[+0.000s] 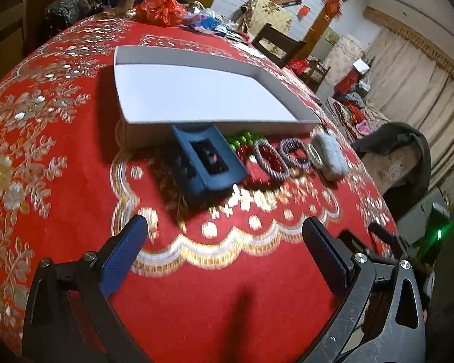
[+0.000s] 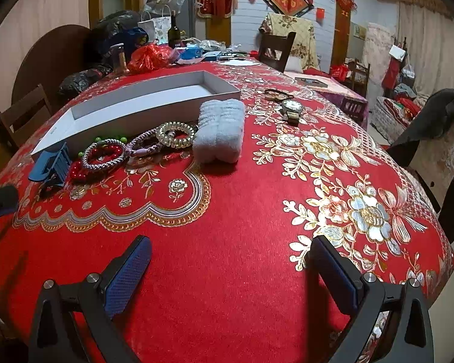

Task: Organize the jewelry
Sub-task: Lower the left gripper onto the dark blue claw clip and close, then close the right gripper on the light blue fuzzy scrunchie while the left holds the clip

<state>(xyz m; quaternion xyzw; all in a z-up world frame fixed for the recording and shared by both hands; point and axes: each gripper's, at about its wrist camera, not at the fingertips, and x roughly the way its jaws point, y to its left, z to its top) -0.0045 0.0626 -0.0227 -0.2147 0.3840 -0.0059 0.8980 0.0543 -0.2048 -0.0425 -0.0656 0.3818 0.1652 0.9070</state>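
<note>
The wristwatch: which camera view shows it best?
The right wrist view. The wristwatch lies sharp and unobstructed on the red tablecloth, right of the white box, its dial facing the camera. The left wrist view is motion-blurred and does not show it.

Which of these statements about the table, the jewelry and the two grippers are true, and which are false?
1. The white box has nothing in it. True.
2. The left gripper holds the blue hair clip. False: its jaws are open and empty, and the clip lies on the red tablecloth ahead of it.
3. A wristwatch lies apart from the other pieces, to the right of the box. True.
4. The grey fluffy scrunchie is inside the box. False: it lies on the cloth beside the box.
5. The right gripper has open, empty jaws. True.
</note>
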